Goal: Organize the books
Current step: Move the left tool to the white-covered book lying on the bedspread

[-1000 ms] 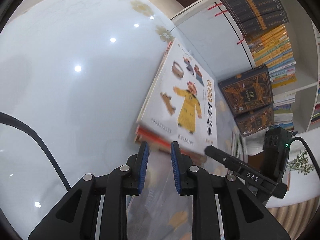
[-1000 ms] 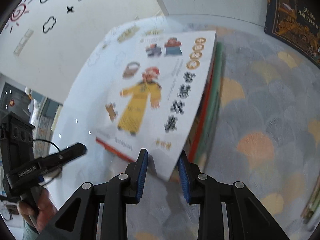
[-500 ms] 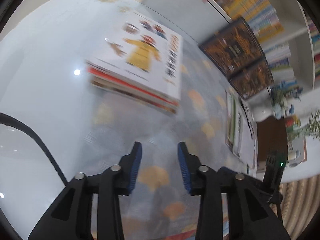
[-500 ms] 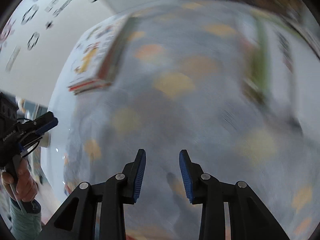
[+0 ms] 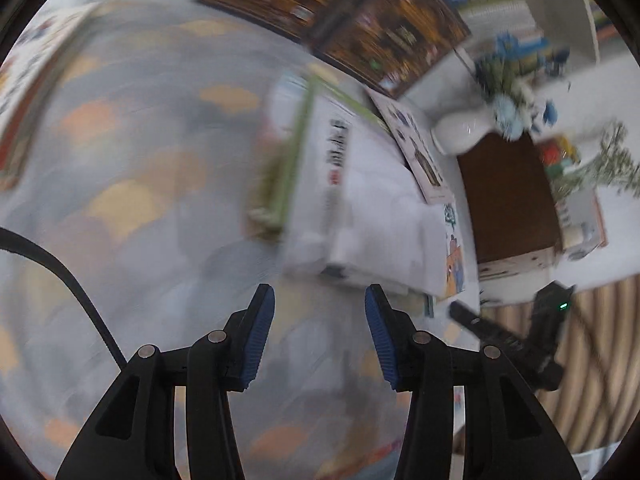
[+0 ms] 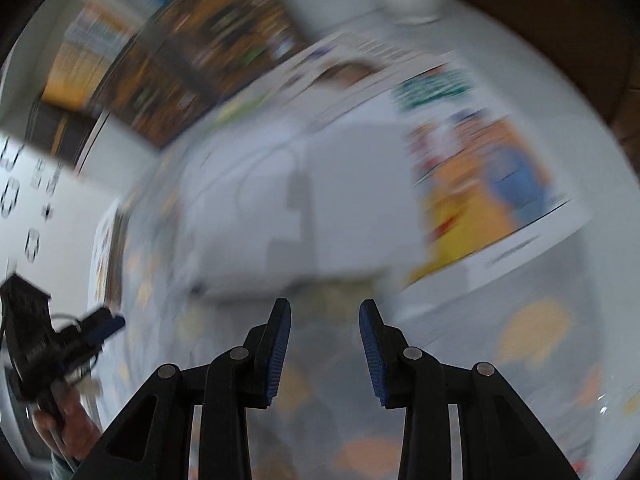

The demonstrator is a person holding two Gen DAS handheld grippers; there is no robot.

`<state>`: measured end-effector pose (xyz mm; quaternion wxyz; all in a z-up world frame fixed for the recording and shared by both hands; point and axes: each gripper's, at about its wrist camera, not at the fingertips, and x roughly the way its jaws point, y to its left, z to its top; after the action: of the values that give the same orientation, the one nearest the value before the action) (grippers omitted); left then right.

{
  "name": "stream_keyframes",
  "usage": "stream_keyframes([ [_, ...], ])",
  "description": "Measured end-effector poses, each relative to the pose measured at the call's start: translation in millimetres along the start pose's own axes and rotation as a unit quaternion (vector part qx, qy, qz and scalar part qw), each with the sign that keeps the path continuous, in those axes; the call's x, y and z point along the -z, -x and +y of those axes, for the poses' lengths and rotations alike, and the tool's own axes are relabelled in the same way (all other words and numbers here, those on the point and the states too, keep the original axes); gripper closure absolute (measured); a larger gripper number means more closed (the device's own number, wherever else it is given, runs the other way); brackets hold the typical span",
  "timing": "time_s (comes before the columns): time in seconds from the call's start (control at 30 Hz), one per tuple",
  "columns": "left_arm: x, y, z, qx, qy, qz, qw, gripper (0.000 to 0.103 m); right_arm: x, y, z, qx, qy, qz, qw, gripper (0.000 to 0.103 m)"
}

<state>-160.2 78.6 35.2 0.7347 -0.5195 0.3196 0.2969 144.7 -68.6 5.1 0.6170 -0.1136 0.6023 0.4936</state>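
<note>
left gripper (image 5: 319, 336): fingers opening, nothing between
right gripper (image 6: 325, 344): fingers apart, empty
white book (image 5: 360, 200): ahead of fingers, cover text blurred, unreadable

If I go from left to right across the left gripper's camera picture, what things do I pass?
Left edge, book stack → patterned rug → green-edged book → white book → brown cabinet → right gripper sits low, near the right.

Both views are smeared by strong motion blur; book covers (image 6: 480, 184) and the patterned mat (image 5: 132, 184) are reduced to streaks. Only the gripper fingers (image 5: 260, 332) are rendered sharp. Light is soft, even, fairly bright in the left view, dimmer in the right. No glare is seen. Edges are bent by fisheye distortion and ringed by black vignette.
</note>
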Motion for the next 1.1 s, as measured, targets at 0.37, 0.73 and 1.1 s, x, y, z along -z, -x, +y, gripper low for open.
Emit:
stream_keyframes([
  [0.37,-53.8,-75.1,-39.4,-0.046,0.031,-0.025,0.9981,0.058,-75.0,-13.5,-40.7,-0.007,-0.021,-0.019,1.0,0.069],
  [0.73,-83.7,-108.2,-51.0,-0.058,0.018,-0.009,0.9981,0.052,-112.0,-50.0,-31.8,-0.008,0.011,-0.014,1.0,0.066],
  [1.1,-26.6,-82.9,-36.6,-0.076,-0.031,0.016,0.9965,0.052,-12.2,-16.1,-24.2,-0.032,0.076,0.064,0.995,0.065],
])
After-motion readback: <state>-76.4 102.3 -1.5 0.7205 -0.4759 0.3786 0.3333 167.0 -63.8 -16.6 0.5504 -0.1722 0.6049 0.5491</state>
